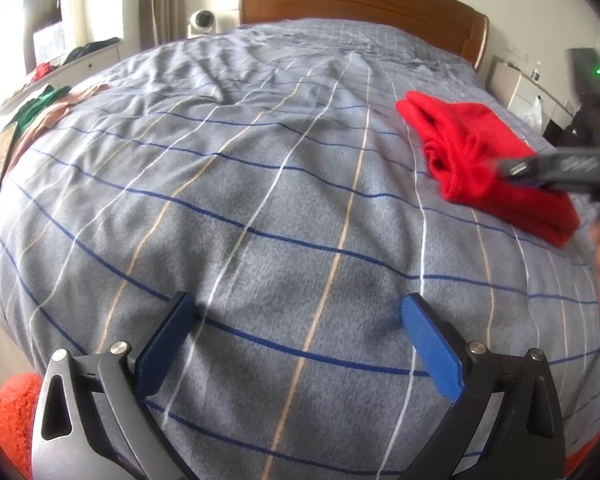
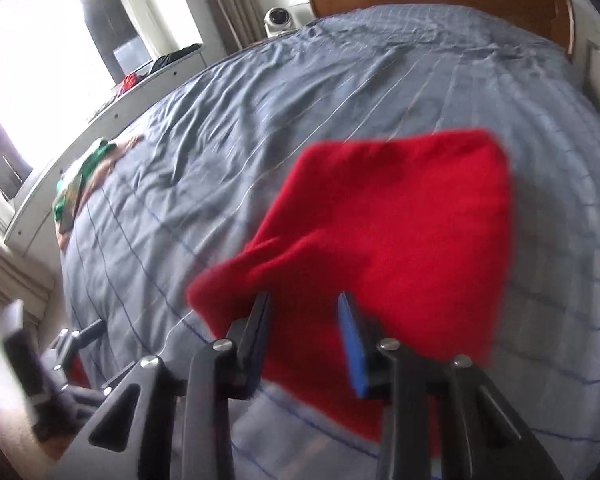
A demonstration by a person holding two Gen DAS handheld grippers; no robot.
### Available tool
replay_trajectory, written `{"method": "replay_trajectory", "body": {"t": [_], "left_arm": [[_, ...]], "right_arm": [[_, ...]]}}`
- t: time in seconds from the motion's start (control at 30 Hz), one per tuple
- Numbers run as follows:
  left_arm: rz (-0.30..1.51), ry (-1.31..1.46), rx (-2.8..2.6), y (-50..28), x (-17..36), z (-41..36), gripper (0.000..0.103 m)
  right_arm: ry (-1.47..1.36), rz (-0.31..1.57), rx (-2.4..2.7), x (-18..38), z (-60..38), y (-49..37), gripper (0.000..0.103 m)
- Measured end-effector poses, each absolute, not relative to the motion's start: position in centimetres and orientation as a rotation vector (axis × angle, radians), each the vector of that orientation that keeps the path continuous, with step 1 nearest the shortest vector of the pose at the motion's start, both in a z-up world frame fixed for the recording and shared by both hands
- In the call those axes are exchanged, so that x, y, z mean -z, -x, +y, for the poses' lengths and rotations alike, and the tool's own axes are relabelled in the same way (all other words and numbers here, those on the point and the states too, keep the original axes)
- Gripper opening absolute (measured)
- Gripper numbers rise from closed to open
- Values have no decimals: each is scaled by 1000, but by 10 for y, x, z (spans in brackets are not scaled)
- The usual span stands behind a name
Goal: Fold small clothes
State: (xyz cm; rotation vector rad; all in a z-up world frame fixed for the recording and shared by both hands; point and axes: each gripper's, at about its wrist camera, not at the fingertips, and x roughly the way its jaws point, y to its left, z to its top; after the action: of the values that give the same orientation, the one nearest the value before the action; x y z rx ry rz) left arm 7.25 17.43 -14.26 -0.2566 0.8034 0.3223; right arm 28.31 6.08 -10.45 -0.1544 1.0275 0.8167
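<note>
A red garment [image 1: 472, 148] lies crumpled and partly folded on the right side of the grey checked bedspread [image 1: 260, 184]. My left gripper [image 1: 300, 312] is open and empty, low over the near part of the bed, well left of the garment. My right gripper [image 2: 304, 304] is open just above the near edge of the red garment [image 2: 400, 220]; nothing is pinched between its fingers. The right gripper also shows in the left wrist view [image 1: 512, 168], over the garment. The right wrist view is blurred.
A small pile of green and tan clothes [image 1: 40, 108] lies at the bed's left edge next to a white dresser [image 2: 100, 120]. A wooden headboard [image 1: 360, 0] stands at the far end. A nightstand [image 1: 528, 88] is at the right. An orange fuzzy thing [image 1: 16, 412] is at the lower left.
</note>
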Motion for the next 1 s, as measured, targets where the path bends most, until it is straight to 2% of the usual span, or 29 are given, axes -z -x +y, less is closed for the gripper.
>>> {"method": "replay_trajectory", "body": {"t": [0.07,0.17,0.4,0.47,0.6,0.67,0.7,0.73,0.83,1.0], "left_arm": [[806,247,-323,-73,144,174,102],[805,243,-324,-72,144,173,102],[803,252,-316,-70,140,171,102],[801,233,-310,-70,138,166,102],[809,201,-248,-73,120,153,102],[779,222,-176,-80,100,153,102],[760,250,-122,-90,86,154,102],[754,281,-70,-101,77,155,102],[818,372,94,-153,64,158,102],[960,276,72,-252,83,147,102]], "right_arm": [[184,1040,-809,121,74,-278,33],[257,974,-792,115,86,-264,33],[81,812,-763,43,-5,-242,34],[73,835,-701,50,-23,-241,38],[66,1033,-634,114,-35,-255,38],[48,1021,-625,119,-40,-250,38],[27,1005,-639,113,-42,-249,42],[-10,986,-667,106,-46,-249,55],[-98,902,-666,78,-63,-264,80],[-253,954,-635,76,-77,-320,82]]}}
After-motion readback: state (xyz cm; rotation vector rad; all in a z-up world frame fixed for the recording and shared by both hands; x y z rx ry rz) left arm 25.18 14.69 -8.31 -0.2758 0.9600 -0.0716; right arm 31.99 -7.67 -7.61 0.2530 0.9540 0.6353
